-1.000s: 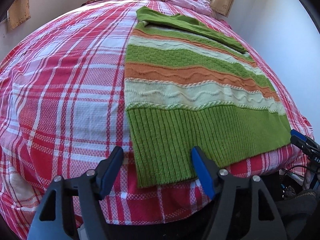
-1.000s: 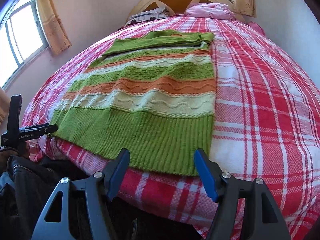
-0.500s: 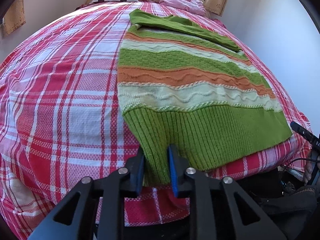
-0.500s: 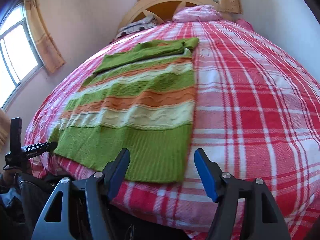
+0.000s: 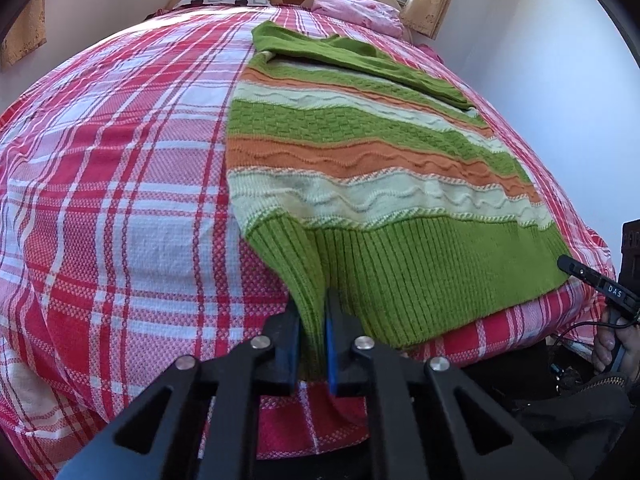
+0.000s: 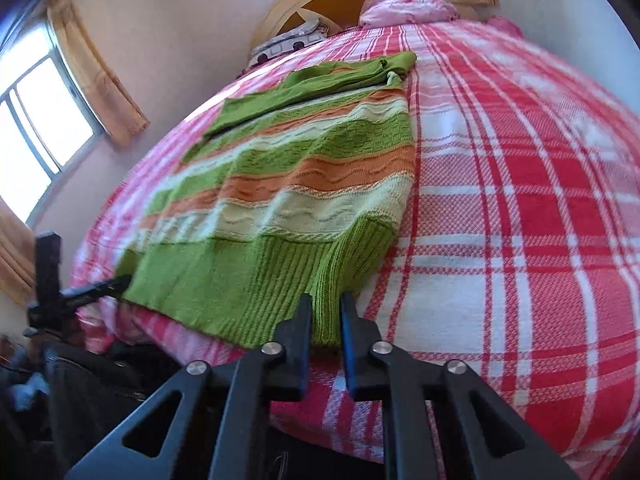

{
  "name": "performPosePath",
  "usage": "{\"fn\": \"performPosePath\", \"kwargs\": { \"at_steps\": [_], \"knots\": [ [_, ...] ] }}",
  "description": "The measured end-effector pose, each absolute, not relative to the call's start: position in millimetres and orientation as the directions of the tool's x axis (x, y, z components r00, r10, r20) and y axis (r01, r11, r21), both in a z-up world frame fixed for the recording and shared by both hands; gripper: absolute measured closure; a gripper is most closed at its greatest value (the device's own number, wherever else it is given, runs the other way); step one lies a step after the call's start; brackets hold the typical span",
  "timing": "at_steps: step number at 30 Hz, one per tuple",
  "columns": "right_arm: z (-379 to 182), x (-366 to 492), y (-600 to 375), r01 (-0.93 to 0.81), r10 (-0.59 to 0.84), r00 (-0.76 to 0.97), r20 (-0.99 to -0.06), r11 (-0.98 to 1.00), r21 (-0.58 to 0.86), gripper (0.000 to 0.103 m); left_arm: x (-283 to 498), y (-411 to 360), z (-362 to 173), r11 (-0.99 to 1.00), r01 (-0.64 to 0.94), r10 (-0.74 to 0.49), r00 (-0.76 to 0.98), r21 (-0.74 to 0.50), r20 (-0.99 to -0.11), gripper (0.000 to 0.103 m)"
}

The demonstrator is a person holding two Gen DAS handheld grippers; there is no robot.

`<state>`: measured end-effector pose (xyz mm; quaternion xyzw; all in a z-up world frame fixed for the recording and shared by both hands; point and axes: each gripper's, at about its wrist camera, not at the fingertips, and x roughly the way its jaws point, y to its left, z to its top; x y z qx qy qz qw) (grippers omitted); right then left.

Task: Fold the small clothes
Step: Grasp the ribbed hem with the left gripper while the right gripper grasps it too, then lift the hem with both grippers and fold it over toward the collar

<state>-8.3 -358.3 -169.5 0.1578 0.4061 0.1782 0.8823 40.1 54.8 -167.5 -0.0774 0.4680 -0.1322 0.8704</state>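
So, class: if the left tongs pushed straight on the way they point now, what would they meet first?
The green sweater itself: the left tongs are shut on its ribbed hem, so going forward would bunch the knit up over the checked bedspread. Depth beyond is unclear.

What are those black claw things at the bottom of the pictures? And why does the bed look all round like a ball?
Those black claws are two grabbing tools. A person holds one in each hand, and each tool has a little camera looking out along its jaws. One picture comes from the left gripper, the other from the right gripper. The cameras use a very wide lens, and that bends the bed into a ball shape.

On the red and white checked bedspread lies a knitted sweater with green, orange and cream stripes. Pillows sit by the headboard. Each tool has its jaws pinched shut on a corner of the sweater's green ribbed bottom edge, probably ready to fold it.
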Motion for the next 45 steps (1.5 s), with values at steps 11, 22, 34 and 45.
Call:
{"fn": "performPosePath", "kwargs": {
  "at_steps": [11,22,34,45],
  "knots": [
    [-126.1,-13.7,-361.1,-0.238,0.468,0.727,-0.503,0.858,0.454,0.095,43.7,67.5,-119.4,0.919,0.214,-0.387,0.652,-0.331,-0.652,0.093],
    [-69.5,33.3,-364.8,-0.259,0.423,0.809,-0.409,0.88,0.398,0.098,96.1,72.0,-81.0,0.896,0.214,-0.415,0.715,-0.389,-0.562,0.093],
    [-29.5,112.7,-363.0,-0.27,0.398,0.834,-0.382,0.899,0.346,0.099,166.7,65.4,-52.8,0.897,0.203,-0.394,0.768,-0.391,-0.505,0.093],
    [-4.9,198.6,-365.7,-0.25,0.361,0.85,-0.383,0.918,0.309,0.099,237.7,71.9,-40.9,0.9,0.172,-0.374,0.776,-0.4,-0.508,0.093]
  ]
}}
